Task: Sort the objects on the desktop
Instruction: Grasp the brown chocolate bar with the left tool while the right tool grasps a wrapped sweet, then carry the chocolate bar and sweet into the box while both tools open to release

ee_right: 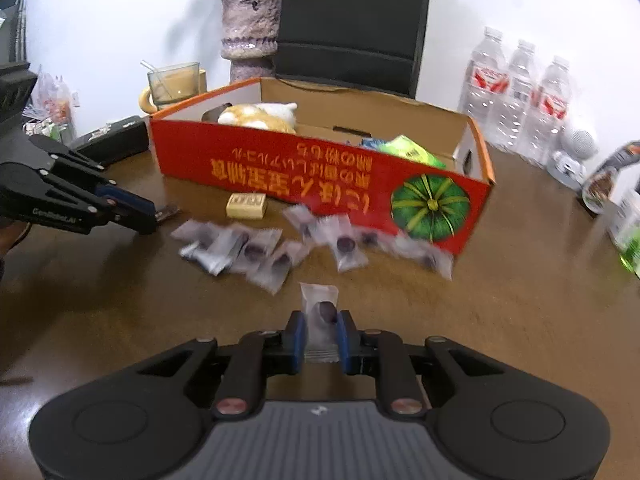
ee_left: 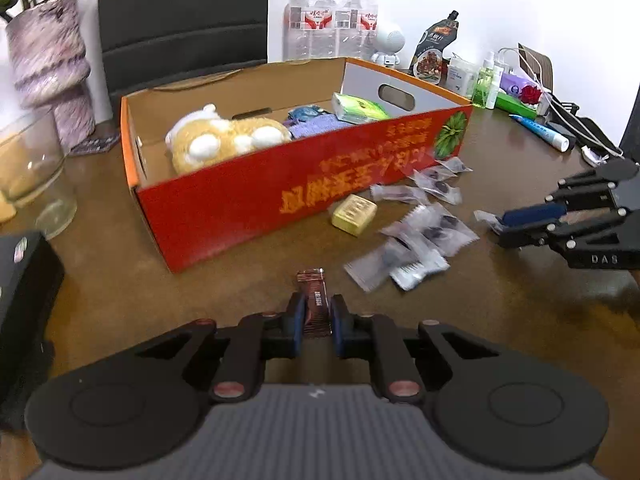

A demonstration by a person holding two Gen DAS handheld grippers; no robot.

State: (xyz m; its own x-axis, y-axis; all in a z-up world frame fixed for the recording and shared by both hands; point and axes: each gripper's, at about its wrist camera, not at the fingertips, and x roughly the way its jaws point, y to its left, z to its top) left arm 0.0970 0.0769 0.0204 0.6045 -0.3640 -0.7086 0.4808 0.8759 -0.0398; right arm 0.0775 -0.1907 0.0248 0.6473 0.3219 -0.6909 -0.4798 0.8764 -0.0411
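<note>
My left gripper [ee_left: 317, 314] is shut on a brown snack packet [ee_left: 314, 300] and holds it above the table in front of the red cardboard box [ee_left: 256, 200]. My right gripper [ee_right: 321, 326] is shut on a clear plum packet [ee_right: 320, 308]. Several more clear plum packets [ee_left: 416, 236] lie on the table by the box, also in the right wrist view [ee_right: 256, 250]. A yellow block [ee_left: 354, 214] lies beside them, also in the right wrist view [ee_right: 246, 205]. The box holds a plush toy [ee_left: 224, 140], a purple cloth [ee_left: 316, 125] and a green pack [ee_left: 358, 107].
Water bottles [ee_left: 332, 20], a sauce pouch [ee_left: 434, 50], small bottles and a pen [ee_left: 540, 130] stand behind and right of the box. A glass bowl [ee_left: 32, 168], a purple vase [ee_left: 52, 72] and a black box [ee_left: 24, 300] are at the left. A black chair [ee_left: 180, 20] stands behind.
</note>
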